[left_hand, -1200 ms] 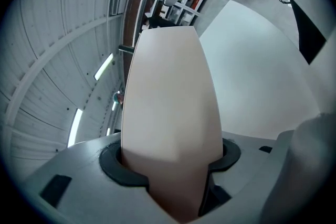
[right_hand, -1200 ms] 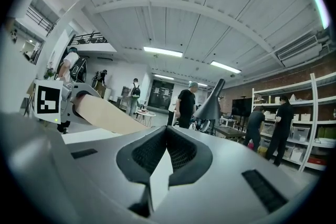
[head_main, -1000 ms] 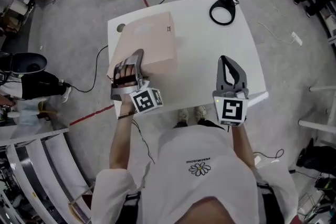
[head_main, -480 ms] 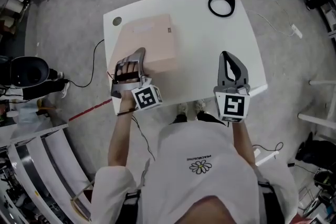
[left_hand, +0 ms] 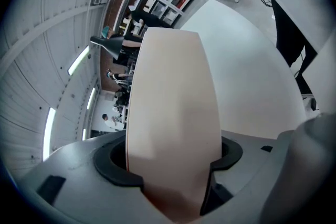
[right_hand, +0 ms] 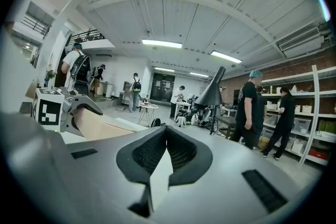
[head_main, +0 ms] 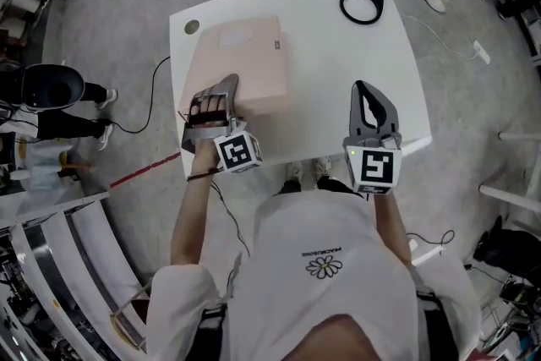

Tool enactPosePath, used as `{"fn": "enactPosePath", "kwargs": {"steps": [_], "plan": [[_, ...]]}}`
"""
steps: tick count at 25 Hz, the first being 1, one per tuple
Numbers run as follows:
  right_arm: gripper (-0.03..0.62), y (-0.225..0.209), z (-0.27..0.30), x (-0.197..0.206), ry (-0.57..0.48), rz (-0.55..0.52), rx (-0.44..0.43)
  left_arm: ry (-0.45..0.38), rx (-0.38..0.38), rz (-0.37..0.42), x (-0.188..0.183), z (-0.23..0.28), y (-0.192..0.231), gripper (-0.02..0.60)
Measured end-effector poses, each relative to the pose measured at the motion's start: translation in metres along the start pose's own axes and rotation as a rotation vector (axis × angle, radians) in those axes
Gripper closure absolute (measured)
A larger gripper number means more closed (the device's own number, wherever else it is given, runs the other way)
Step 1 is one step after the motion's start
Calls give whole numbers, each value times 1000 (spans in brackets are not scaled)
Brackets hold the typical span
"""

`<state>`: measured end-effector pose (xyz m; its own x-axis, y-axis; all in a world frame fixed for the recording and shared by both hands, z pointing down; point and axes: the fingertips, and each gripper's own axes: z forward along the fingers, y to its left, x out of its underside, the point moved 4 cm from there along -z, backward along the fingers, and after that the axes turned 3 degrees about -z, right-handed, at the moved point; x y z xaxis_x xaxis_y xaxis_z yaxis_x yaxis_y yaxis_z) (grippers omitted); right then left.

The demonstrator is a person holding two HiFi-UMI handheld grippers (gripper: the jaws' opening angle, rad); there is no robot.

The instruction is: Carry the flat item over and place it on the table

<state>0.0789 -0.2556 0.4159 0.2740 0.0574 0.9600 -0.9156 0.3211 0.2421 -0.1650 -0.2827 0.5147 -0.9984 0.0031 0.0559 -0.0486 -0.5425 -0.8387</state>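
The flat item is a pale pink box (head_main: 241, 55) lying on the white table (head_main: 338, 72), towards its left side. My left gripper (head_main: 215, 101) grips the box's near edge. In the left gripper view the box (left_hand: 173, 102) fills the gap between the two pads, touching both, and the left gripper (left_hand: 170, 157) has its jaws opening. My right gripper (head_main: 365, 87) hovers over the table's near right part, shut and holding nothing. In the right gripper view the right gripper (right_hand: 166, 131) has its tips meeting.
A black desk lamp (head_main: 362, 2) stands at the table's far right corner. A small round disc (head_main: 192, 27) sits at the far left corner. Cables run across the floor around the table, and people stand by shelves beyond.
The box and my left gripper have stayed at the table's left side, and the box now looks flat on the top. The right gripper has barely moved.
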Motion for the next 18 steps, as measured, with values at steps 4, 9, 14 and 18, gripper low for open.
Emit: {"fn": "enactPosePath", "kwargs": {"steps": [4,9,14,18], "plan": [[582,2,-1,11,30,2,-19,-20,63,-15,-3,-4,-19,232],[582,7,-1,16,55,23,-50,-34,122,-18,-3,-6,-34,210],[582,12,0,17,68,21,-79,-34,160,-28,-3,-5,-46,197],[582,18,1,18,75,7,-106,-39,186,-29,-5,-6,-60,183]]}}
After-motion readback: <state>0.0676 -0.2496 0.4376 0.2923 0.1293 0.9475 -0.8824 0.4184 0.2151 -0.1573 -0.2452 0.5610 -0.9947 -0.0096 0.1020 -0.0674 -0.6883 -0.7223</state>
